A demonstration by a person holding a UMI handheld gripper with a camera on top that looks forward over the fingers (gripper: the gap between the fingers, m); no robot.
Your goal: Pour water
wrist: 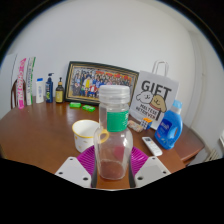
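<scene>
Between the tool's (112,170) pink pads, a clear bottle (113,135) is standing upright, both fingers pressing on it; the cream cup (87,132) is waiting just left, so the pour is likely tipping leftward.

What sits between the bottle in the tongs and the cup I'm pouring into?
Nothing visible. The tongs hold the clear bottle between their pads, and the cream cup stands just beyond and beside it on the wooden table, with open tabletop between.
</scene>
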